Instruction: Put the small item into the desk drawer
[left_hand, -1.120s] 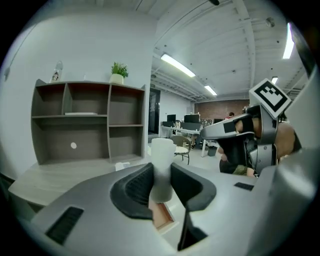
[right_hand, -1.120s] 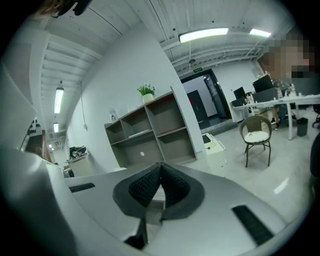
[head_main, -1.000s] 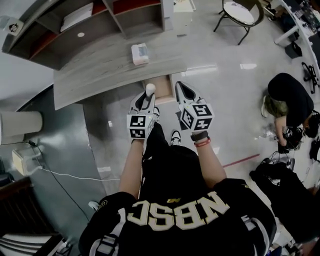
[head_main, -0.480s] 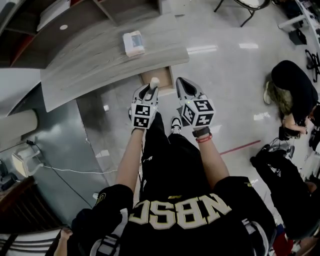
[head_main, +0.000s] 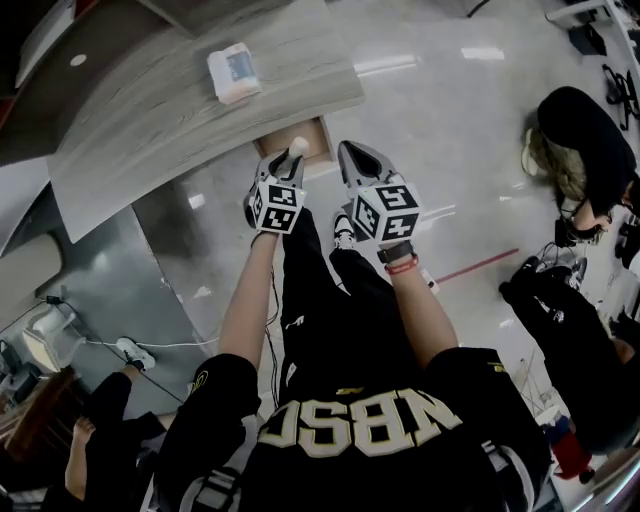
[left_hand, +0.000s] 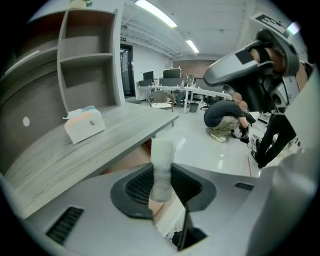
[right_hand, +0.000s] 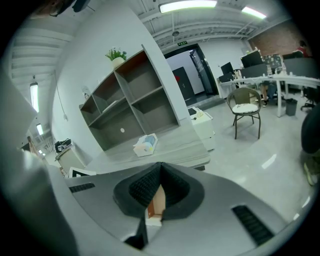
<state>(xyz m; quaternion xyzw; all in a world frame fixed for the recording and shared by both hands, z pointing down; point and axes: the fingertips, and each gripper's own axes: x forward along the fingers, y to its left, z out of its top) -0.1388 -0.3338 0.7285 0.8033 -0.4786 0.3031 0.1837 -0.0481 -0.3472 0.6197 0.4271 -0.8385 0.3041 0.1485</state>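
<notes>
The left gripper (head_main: 292, 160) pinched the small white item (head_main: 298, 147) upright between its pads. The right gripper (head_main: 352, 160) was pressed together and held nothing. Compared with one second before, both had come nearer to the desk (head_main: 180, 110). The item now stood at the front edge of the open drawer (head_main: 315, 135), at 12 o'clock. A box (head_main: 232, 72) lay on the desk at 11 o'clock. Probably only a short reach forward and the release remained.

A tissue box (head_main: 232, 72) lies before the grey shelving (right_hand: 145, 107).
</notes>
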